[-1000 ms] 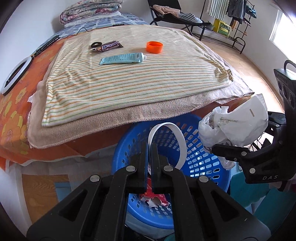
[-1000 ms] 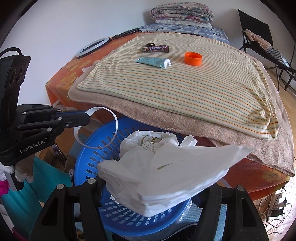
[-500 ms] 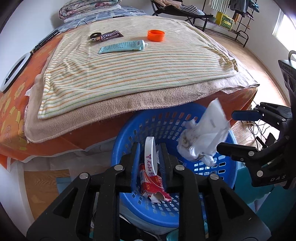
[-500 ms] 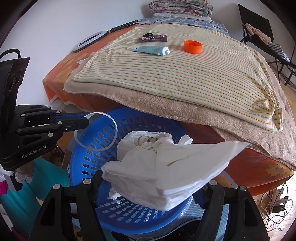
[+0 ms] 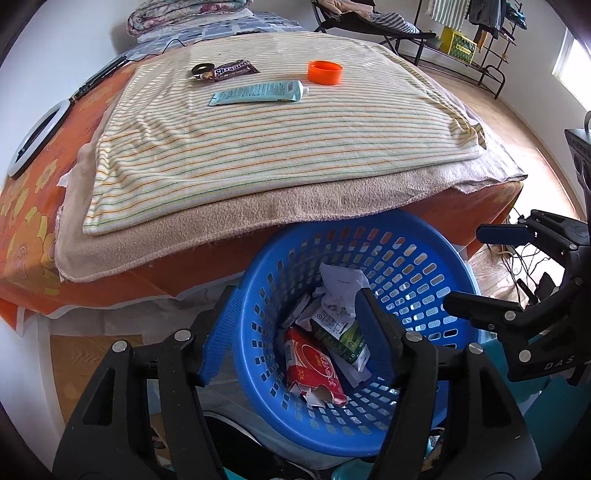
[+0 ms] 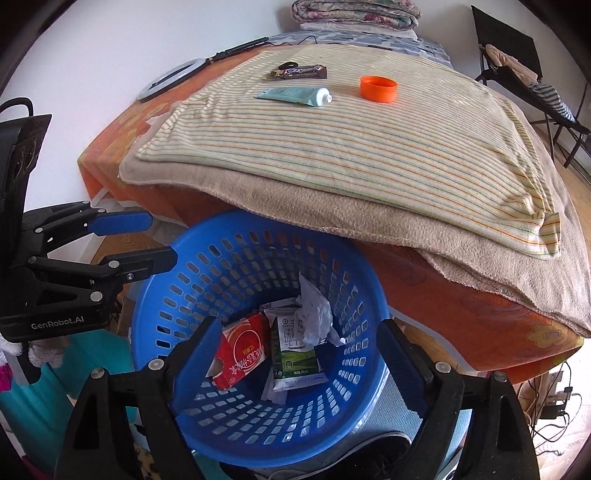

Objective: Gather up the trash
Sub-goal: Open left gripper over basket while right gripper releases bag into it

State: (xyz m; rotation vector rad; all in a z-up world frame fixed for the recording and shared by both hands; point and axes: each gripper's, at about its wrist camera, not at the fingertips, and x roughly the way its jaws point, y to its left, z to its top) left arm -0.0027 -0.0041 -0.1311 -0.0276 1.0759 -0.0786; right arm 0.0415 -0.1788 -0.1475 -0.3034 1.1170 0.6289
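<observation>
A blue plastic basket point(image 5: 424, 266) point(image 6: 221, 266) stands on the floor against the bed's near edge. In it lie a red carton point(image 5: 314, 365) point(image 6: 243, 350), a green-and-white carton point(image 5: 340, 332) point(image 6: 291, 354) and a crumpled white bag point(image 5: 340, 284) point(image 6: 314, 317). My left gripper point(image 5: 297, 325) point(image 6: 160, 240) hangs over the basket's left side, jaws opening, nothing between them. My right gripper point(image 6: 299, 332) point(image 5: 465, 266) hangs over its right side, jaws opening and empty. On the striped blanket lie a chocolate bar point(image 5: 232, 69), a teal tube point(image 5: 258, 92), an orange lid point(image 5: 325, 72) and a black ring point(image 5: 202, 68).
The bed with an orange sheet point(image 5: 26, 229) fills the space beyond the basket. A white ring light point(image 5: 37, 140) lies at its left edge and folded quilts point(image 6: 354, 13) at its far end. A chair point(image 6: 517, 62) and cables point(image 6: 554, 398) are on the right.
The left gripper opened and let go of the white band. The right gripper opened wider and the white bag dropped from it into the basket.
</observation>
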